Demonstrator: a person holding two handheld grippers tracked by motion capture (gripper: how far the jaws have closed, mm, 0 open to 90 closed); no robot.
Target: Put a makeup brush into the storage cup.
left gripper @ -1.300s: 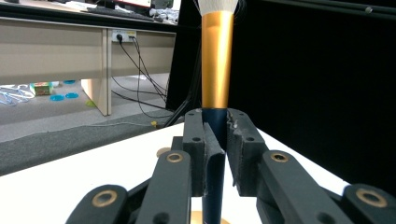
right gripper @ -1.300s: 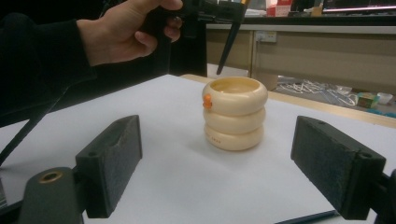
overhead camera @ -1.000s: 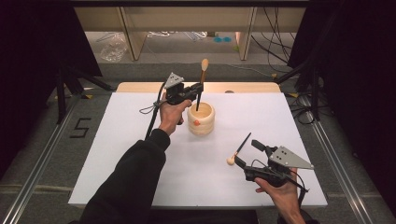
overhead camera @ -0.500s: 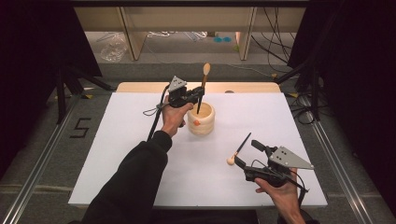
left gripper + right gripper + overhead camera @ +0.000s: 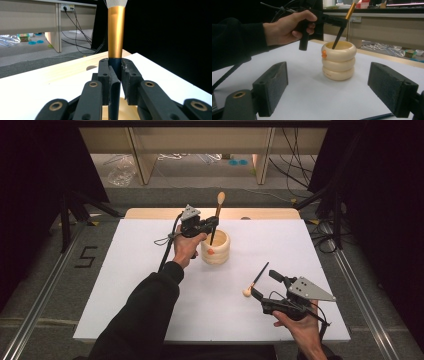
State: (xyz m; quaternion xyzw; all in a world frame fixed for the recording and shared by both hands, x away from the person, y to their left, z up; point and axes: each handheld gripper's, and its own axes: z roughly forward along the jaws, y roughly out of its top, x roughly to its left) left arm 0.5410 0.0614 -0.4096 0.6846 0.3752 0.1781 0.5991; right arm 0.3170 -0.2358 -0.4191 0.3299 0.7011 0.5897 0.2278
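Gold-banded brush clamped in left gripper, cream holder beneath

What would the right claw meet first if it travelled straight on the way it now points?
Probably the cream ringed holder: it stands dead ahead between the open jaws of the right claw, with bare white table before it. The second brush lies beside that line, though depth is uncertain.
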